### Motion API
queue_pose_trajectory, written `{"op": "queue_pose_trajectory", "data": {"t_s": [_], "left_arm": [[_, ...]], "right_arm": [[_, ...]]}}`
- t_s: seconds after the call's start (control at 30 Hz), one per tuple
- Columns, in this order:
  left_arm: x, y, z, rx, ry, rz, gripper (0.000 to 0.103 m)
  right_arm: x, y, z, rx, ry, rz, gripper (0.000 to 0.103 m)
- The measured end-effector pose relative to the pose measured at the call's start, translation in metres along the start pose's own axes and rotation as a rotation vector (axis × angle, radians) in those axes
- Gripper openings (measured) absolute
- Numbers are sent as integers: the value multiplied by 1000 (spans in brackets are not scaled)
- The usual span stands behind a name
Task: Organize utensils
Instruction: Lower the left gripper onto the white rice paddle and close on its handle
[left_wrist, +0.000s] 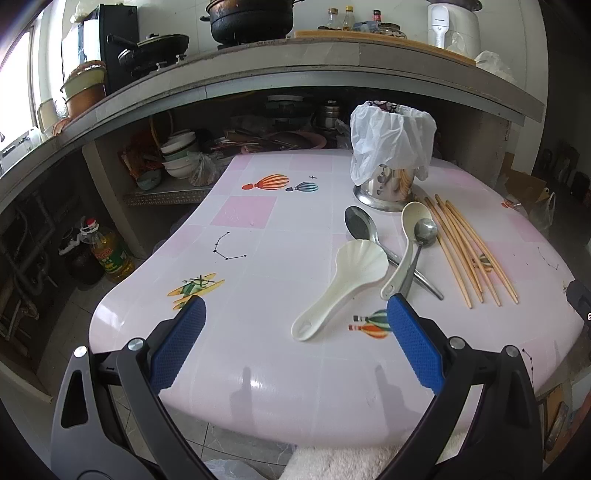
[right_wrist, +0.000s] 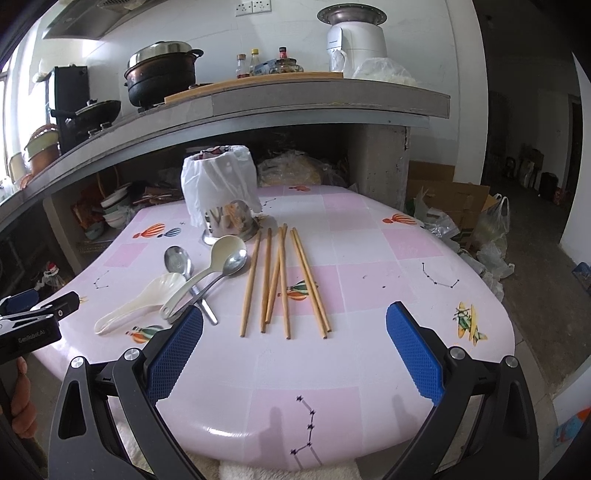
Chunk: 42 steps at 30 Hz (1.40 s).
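Task not started: chopsticks and four spoons lie loose on the counter, just before the bag-covered holder. Left claw and right claw both gape wide, holding nothing. Spoons overlap, handles crossed; the bag may obstruct the holder's mouth

Six wooden chopsticks are counted on the tabletop. Four spoons are seen: two metal spoons, one cream ladle spoon and one white shell-shaped scoop. One metal utensil holder is seen.
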<state>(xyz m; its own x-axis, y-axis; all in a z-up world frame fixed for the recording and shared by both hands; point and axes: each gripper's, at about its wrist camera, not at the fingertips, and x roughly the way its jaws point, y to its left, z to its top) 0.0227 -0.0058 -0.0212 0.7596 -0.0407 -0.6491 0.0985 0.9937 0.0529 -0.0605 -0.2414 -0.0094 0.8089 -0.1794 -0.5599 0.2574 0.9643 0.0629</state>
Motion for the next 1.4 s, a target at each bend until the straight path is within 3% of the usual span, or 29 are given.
{"op": "queue_pose_trajectory", "data": {"t_s": [0.17, 0.3, 0.67, 0.97, 1.07, 1.4], "left_arm": [[20, 2, 9, 1, 30, -42, 95], [32, 4, 11, -15, 44, -166, 95], [59, 5, 22, -83, 85, -343, 95], [79, 8, 30, -84, 67, -361, 95], [88, 9, 34, -47, 51, -333, 95], [126, -6, 53, 111, 109, -288, 95]], "right_arm": [[20, 4, 12, -22, 28, -16, 97], [35, 15, 20, -45, 43, -3, 97], [62, 48, 32, -108, 16, 121, 97], [85, 65, 47, -143, -9, 197, 97], [92, 66, 48, -143, 4, 221, 97], [111, 51, 44, -100, 72, 238, 97]]}}
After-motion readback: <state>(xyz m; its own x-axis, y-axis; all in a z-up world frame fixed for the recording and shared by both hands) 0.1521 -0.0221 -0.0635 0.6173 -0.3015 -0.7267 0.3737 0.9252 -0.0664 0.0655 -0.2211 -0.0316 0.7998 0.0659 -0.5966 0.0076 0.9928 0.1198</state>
